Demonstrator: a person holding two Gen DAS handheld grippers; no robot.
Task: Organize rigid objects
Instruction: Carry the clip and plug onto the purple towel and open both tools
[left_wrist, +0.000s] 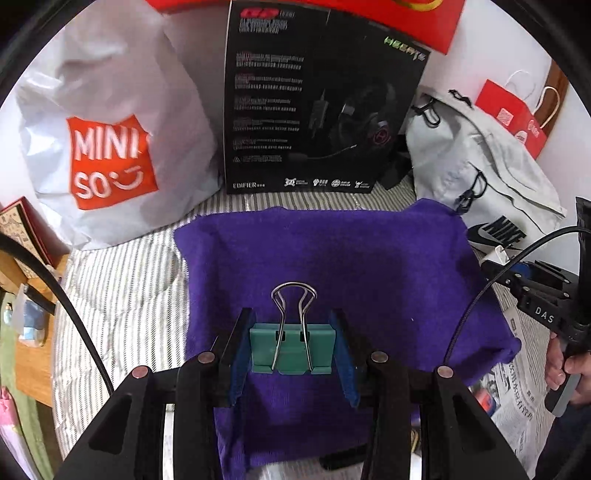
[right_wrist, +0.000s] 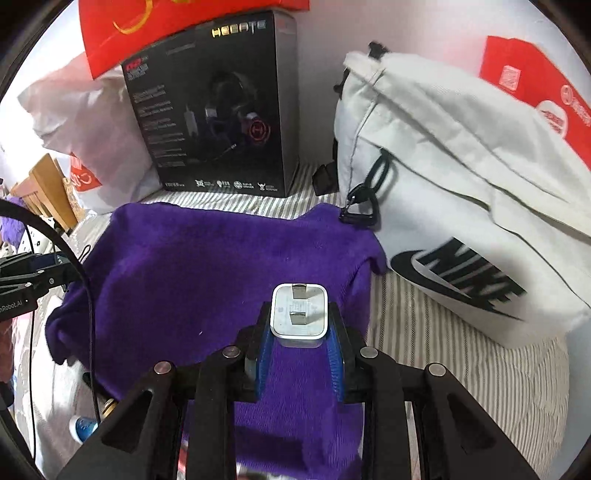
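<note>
Your left gripper (left_wrist: 293, 349) held one teal binder clip (left_wrist: 292, 349), its jaws closed on the clip's two flat ends. The clip sat low in the middle of the left wrist frame, its long axis running across the frame from pad to pad. Its two wire handles (left_wrist: 293, 317) lay folded together and pointed away from you, toward the top of the frame.

Your right gripper (right_wrist: 299, 325) held one white plug adapter (right_wrist: 299, 314), its jaws closed on the adapter's sides. The adapter sat just below the middle of the right wrist frame. Its pronged face was turned up toward the camera, and two flat metal prongs (right_wrist: 302, 291) showed on it, one above the other in the frame.

Both grippers hung over one purple cloth (left_wrist: 351, 266) spread on a grey-striped bed sheet (left_wrist: 118, 295). I could not tell whether either held thing touched the cloth.

Behind the cloth stood one black headset box (left_wrist: 317, 96), upright, at the upper middle of the left frame. One white shopping bag with an orange logo (left_wrist: 110, 162) leaned at the upper left. One white drawstring bag with a black logo (right_wrist: 461, 206) filled the right side of the right frame. Your right hand (left_wrist: 569, 373) showed at the right edge of the left frame.
</note>
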